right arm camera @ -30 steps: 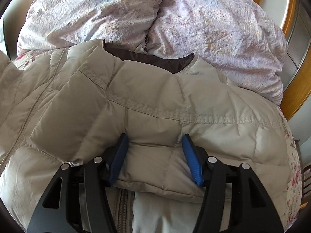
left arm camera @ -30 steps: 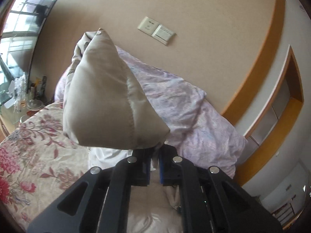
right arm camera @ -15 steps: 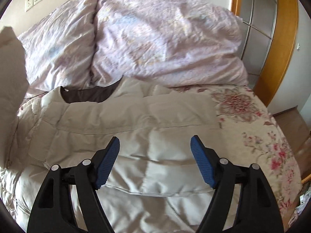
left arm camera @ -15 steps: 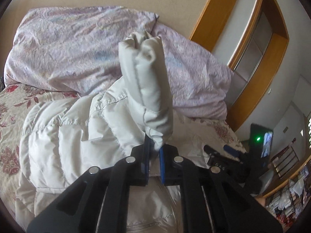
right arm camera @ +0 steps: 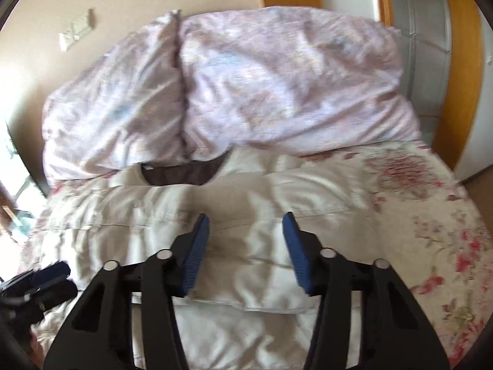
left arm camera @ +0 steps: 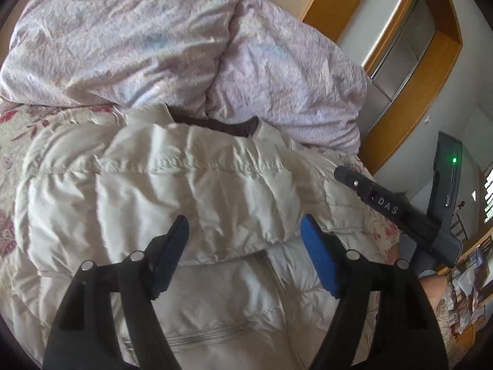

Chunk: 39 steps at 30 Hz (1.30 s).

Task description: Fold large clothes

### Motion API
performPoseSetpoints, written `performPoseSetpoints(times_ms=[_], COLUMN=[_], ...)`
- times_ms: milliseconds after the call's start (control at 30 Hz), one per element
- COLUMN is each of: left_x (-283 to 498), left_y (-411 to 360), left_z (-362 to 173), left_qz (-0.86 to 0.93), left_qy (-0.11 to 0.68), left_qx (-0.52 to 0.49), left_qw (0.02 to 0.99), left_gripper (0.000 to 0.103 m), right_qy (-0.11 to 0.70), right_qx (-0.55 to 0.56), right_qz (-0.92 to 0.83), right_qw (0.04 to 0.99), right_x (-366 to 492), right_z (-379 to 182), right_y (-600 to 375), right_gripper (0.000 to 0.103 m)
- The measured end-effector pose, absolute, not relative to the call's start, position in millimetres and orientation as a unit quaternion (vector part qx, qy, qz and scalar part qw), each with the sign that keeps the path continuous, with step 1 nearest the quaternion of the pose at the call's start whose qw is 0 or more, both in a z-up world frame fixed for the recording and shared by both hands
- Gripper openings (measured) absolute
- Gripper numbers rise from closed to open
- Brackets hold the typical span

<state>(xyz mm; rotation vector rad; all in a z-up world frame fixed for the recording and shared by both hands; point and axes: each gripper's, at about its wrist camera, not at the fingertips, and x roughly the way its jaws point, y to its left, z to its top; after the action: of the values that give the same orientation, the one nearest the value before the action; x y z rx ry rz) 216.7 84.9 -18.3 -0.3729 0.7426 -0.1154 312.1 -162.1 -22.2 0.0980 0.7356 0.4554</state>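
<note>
A cream puffer jacket (left arm camera: 197, 185) lies flat on the bed, its dark brown collar lining (left arm camera: 215, 121) toward the pillows. One sleeve (left arm camera: 172, 209) is folded across the chest. My left gripper (left arm camera: 243, 220) hovers over that sleeve with its jaws opening and nothing between the pads. In the right wrist view the jacket (right arm camera: 246, 203) spreads under my right gripper (right arm camera: 245, 215). Its jaws are closing, and the blue pads do not press on any cloth. The right gripper's black body (left arm camera: 394, 209) shows at the right edge of the left wrist view.
A crumpled lilac duvet (left arm camera: 154, 40) is heaped at the head of the bed against the wall. The floral bedsheet (right arm camera: 431, 215) shows to the jacket's right. A wooden door frame (left arm camera: 400, 117) stands beyond the bed's right edge. A wall switch (right arm camera: 77, 32) sits above the duvet.
My left gripper came down, let go of the sleeve and opened; the sleeve now lies across the jacket's chest. My right gripper's jaws narrowed after widening, and it lifted back from the jacket.
</note>
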Motion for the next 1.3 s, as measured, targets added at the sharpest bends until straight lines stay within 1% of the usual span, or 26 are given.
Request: performPoseSetpoints(times_ms=[33,67,167,267,367,433,500,600,667,800,867,933,1033,1133,1167,1233,1267,1300], left_x=[213.2,210.1,209.8,217.0,226.3,231.7,234.0,238.5,241.8,247.3,249.7,251.6,253.8,243.8,234.1,208.2,193.4,177.5], left_y=[91.6,100.1,125.8,149.0,166.1,173.4,178.5,183.2,185.6,188.4,192.9,199.6,199.1,197.1,198.0,204.1,209.1,215.3], left_z=[-12.6,-10.1,-11.9,-22.7,-38.0,-49.3,-60.6,-75.5,-83.4,-92.8,-97.6,-103.3,-105.0,-96.8,-91.0,-79.5,-74.8,-71.5], left_qz=[-0.039,-0.014,0.062,0.102,0.129,0.135,0.145,0.158,0.160,0.162,0.163,0.160,0.158,0.144,0.127,0.093,0.077,0.060], left_qy=[0.352,0.346,0.350,0.363,0.380,0.390,0.397,0.402,0.402,0.401,0.401,0.404,0.409,0.416,0.414,0.405,0.401,0.399], left_qx=[-0.170,-0.156,-0.120,-0.111,-0.109,-0.116,-0.116,-0.113,-0.114,-0.113,-0.118,-0.134,-0.130,-0.126,-0.135,-0.156,-0.168,-0.181], left_qw=[0.920,0.925,0.927,0.920,0.909,0.903,0.899,0.895,0.894,0.894,0.893,0.891,0.889,0.889,0.891,0.896,0.897,0.897], left_gripper=[0.075,0.075,0.075,0.075,0.075,0.075,0.075,0.077,0.081,0.084,0.090,0.092,0.094,0.094,0.094,0.094,0.094,0.094], right_qy=[0.361,0.363,0.353,0.341,0.346,0.360,0.377,0.387,0.392,0.398,0.408,0.418,0.433,0.466,0.473,0.461,0.445,0.435], right_qx=[0.048,0.041,0.001,-0.030,-0.045,-0.066,-0.096,-0.112,-0.104,-0.069,-0.032,0.008,0.061,0.105,0.117,0.132,0.139,0.142], right_qz=[0.242,0.258,0.298,0.323,0.330,0.325,0.313,0.310,0.314,0.330,0.346,0.363,0.387,0.390,0.388,0.396,0.405,0.407], right_qw=[0.899,0.894,0.887,0.882,0.877,0.872,0.866,0.861,0.858,0.853,0.844,0.833,0.812,0.788,0.782,0.783,0.786,0.790], right_x=[312.6,311.9,301.8,295.2,301.6,310.1,317.9,324.6,329.0,337.9,345.1,353.6,364.3,366.9,363.7,352.7,344.0,337.7], right_z=[-24.0,-25.7,-27.9,-29.6,-38.3,-51.8,-68.6,-87.9,-94.0,-102.5,-105.6,-108.1,-110.9,-102.0,-94.0,-75.0,-62.2,-53.5], right_y=[-155.6,-147.0,-117.4,-92.6,-76.1,-66.5,-59.1,-57.7,-59.3,-67.5,-76.1,-84.0,-93.5,-107.8,-117.4,-141.9,-160.3,-175.9], right_gripper=[0.037,0.031,0.027,0.027,0.027,0.026,0.023,0.021,0.021,0.021,0.021,0.021,0.021,0.022,0.024,0.044,0.066,0.077])
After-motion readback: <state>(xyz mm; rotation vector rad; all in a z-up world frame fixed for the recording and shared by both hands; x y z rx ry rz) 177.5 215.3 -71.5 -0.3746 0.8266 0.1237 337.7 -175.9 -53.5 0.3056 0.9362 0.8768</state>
